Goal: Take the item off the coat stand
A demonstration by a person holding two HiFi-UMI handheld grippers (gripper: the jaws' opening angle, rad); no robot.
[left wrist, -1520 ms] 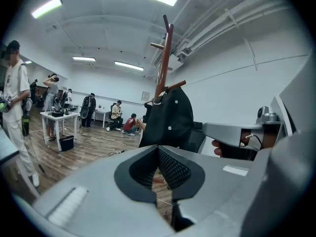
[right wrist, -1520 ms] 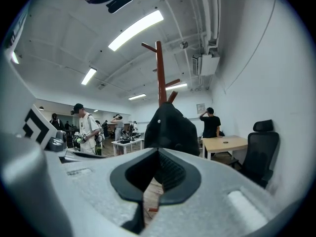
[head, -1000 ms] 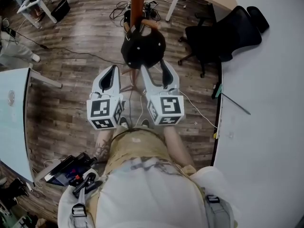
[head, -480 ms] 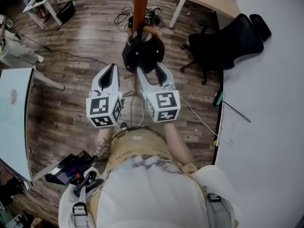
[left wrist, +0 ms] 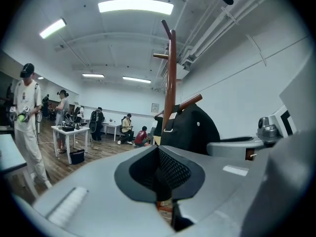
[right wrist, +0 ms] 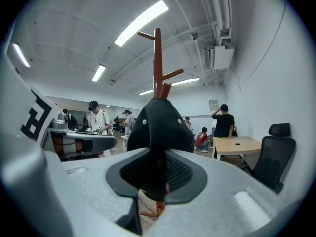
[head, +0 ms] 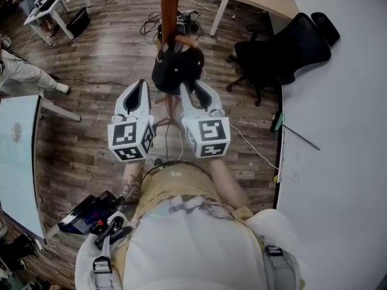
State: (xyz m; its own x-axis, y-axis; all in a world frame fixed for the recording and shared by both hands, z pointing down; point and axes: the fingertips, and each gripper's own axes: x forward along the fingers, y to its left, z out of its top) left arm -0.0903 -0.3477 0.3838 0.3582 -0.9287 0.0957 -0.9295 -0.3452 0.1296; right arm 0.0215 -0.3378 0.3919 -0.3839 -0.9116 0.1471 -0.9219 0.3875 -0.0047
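Your right gripper [head: 193, 87], jaws just closed in, pinches the low edge of the black fabric cap [head: 175, 68] hanging dead at its 12 o'clock on the red-brown wooden coat stand [head: 169, 5]; your left gripper [head: 138, 88], clenched empty, waits at the cap's 8 o'clock.

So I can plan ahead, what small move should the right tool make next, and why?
Probably lift the cap up off its peg: the right tool has just been closing and pinches its lower edge, while it hangs on the coat stand.
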